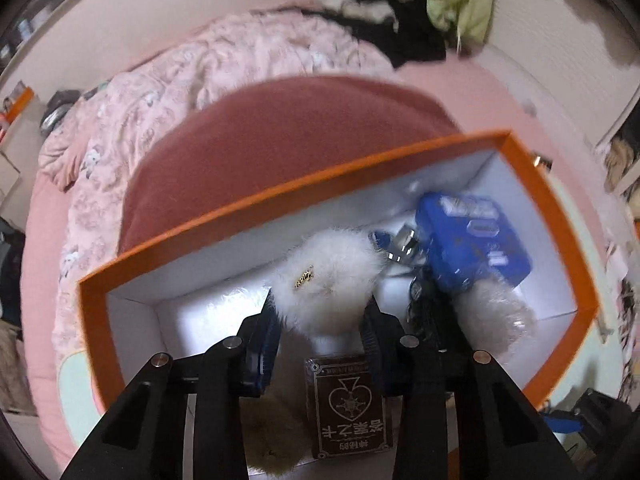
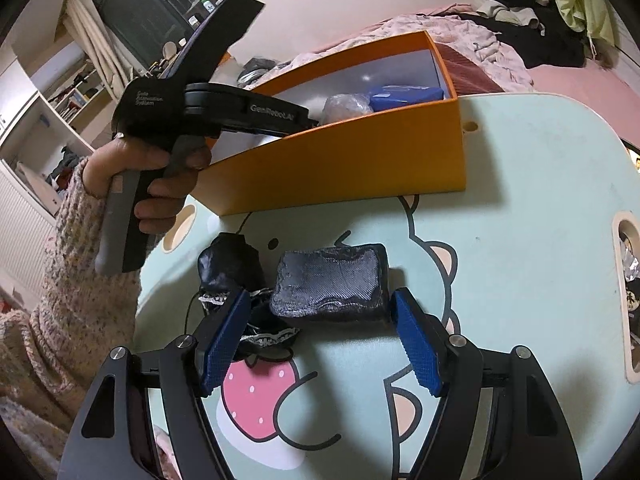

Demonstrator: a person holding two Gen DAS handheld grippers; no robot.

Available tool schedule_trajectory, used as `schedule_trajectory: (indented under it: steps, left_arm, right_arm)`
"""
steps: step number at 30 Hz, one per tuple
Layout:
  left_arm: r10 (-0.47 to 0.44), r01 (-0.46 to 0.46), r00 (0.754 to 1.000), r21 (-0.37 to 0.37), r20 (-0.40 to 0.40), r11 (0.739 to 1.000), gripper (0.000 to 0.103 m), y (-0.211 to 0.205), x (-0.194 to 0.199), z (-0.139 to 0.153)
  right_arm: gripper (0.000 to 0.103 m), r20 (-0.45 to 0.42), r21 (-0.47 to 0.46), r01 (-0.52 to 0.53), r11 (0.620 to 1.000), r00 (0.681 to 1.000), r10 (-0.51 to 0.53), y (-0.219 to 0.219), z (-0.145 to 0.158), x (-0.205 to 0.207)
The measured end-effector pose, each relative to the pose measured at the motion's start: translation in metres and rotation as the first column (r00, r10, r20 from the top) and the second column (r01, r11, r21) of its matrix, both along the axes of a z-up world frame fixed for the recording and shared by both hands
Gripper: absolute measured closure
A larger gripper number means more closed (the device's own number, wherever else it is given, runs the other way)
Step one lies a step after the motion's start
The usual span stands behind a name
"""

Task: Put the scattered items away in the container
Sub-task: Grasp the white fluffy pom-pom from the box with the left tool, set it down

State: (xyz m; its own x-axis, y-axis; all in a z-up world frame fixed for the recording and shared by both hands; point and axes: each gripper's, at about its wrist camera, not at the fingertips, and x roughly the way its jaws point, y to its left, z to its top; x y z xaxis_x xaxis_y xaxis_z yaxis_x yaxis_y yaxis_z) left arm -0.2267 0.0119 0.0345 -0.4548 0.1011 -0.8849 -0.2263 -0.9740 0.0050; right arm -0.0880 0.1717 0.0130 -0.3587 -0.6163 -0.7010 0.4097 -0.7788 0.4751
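Note:
The orange box (image 1: 280, 196) with a white inside holds a blue pack (image 1: 472, 236), a grey fluffy item (image 1: 496, 312), a brown card box (image 1: 348, 404) and a metal clip (image 1: 404, 244). My left gripper (image 1: 320, 328) is inside the box, shut on a white fluffy pom-pom (image 1: 328, 276). In the right wrist view the orange box (image 2: 340, 160) stands on the mint table (image 2: 520, 220). My right gripper (image 2: 320, 332) is open, its fingers on either side of a dark blue pouch (image 2: 332, 284). A black lace-trimmed item (image 2: 236, 272) lies left of the pouch.
The table carries a cartoon bear and strawberry print. Behind it is a bed with a pink quilt (image 1: 132, 120), a dark red cushion (image 1: 280, 132) and piled clothes (image 1: 420, 12). Shelves (image 2: 60, 92) stand at left. The table edge has a slot (image 2: 628, 292) at right.

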Motion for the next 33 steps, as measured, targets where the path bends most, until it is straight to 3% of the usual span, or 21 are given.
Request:
schedule_trajectory:
  steps: [7,11,15,22,25,28,30,32,33]
  left_arm:
    - [0.041,-0.009,0.981,0.168,-0.188,0.986,0.068,-0.031,0.043,0.068]
    - [0.052,0.006,0.971,0.245,-0.233,0.97,0.067,-0.058,0.087,0.088]
    - [0.097,-0.041,0.97,0.245,-0.221,0.969,0.067,-0.081,0.126,0.071]
    - [0.22,-0.184,0.972,0.312,-0.086,0.932,0.067,-0.109,0.167,0.007]
    - [0.217,-0.181,0.972,0.303,-0.09,0.936,0.067,-0.1,0.177,-0.007]
    - [0.199,-0.165,0.976,0.297,-0.088,0.941,0.067,-0.089,0.179,-0.015]
    - [0.174,-0.144,0.982,0.304,-0.074,0.942,0.058,-0.08,0.181,-0.02]
    - [0.17,-0.143,0.983,0.3,-0.065,0.943,0.036,-0.076,0.182,-0.024]
    - [0.178,-0.15,0.982,0.295,-0.069,0.944,0.033,-0.076,0.183,-0.024]
  right_arm:
    - [0.03,-0.006,0.016,0.014,1.0,1.0,-0.014,0.003,0.002,-0.001]
    - [0.03,-0.022,0.031,0.014,0.999,1.0,-0.014,0.004,0.008,-0.001]
    - [0.03,-0.036,0.043,0.014,0.999,0.999,-0.012,0.005,0.015,-0.003]
    - [0.03,-0.096,0.062,-0.02,0.998,0.995,0.026,0.0,0.042,-0.023]
    - [0.03,-0.134,0.064,-0.051,0.997,0.989,0.059,-0.017,0.065,-0.04]
    - [0.03,-0.1,0.093,-0.106,0.99,0.988,0.116,-0.05,0.076,-0.064]
    - [0.031,-0.055,0.117,-0.149,0.982,0.986,0.157,-0.076,0.075,-0.083]
    - [0.033,-0.015,0.13,-0.199,0.971,0.979,0.203,-0.097,0.069,-0.098]
    - [0.036,0.017,0.144,-0.229,0.963,0.973,0.229,-0.11,0.065,-0.104]
